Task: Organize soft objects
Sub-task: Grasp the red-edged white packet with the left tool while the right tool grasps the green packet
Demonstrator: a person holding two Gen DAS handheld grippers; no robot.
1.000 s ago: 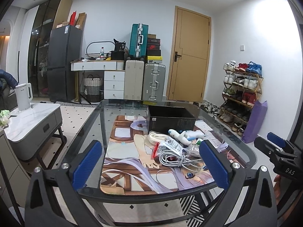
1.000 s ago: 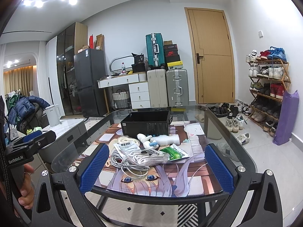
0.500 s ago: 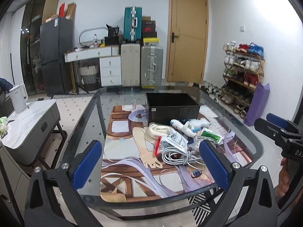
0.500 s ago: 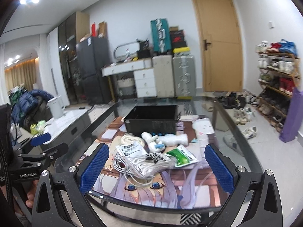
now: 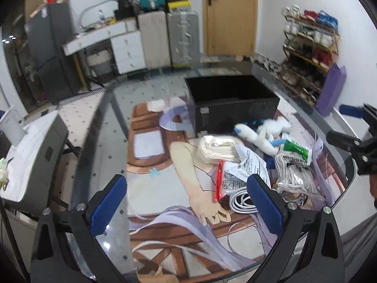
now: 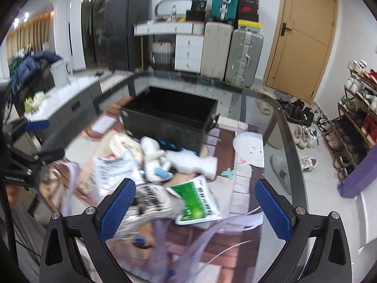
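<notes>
Your left hand-held gripper [image 5: 188, 202] has its blue pads spread wide with nothing between them, hovering over the near part of the glass tabletop [image 5: 103, 127]. Your right hand-held gripper [image 6: 195, 205] is spread just as wide and also holds nothing; it hangs above the pile of soft things.

Take the black bin [image 5: 232, 101] as your landmark. It stands upright on the printed mat [image 5: 165, 212] with its open top facing up and its long side running across the left wrist view. Just in front of its near wall lies the white plush toy [image 6: 188, 162], stretched out with its long axis roughly parallel to that wall, blue trim showing along it. Nearer to you than the toy is the green-and-white packet [image 6: 199, 199], lying flat; in the right wrist view its long axis runs diagonally, away from the bin toward your right pad. To the left of the packet, as seen from the bin toward you, sits a clear bag of striped cord [image 5: 294, 176], and beside that the white printed pouch [image 5: 249, 167] with a red zip edge [image 5: 218, 181]. A coil of white cable [image 5: 241, 200] lies at the near edge of the pile, partly behind your left gripper's right-side pad. A folded cream bundle [image 5: 216, 151] lies close to the bin's front left corner.

Motion blur smears the finer detail of the pile.
</notes>
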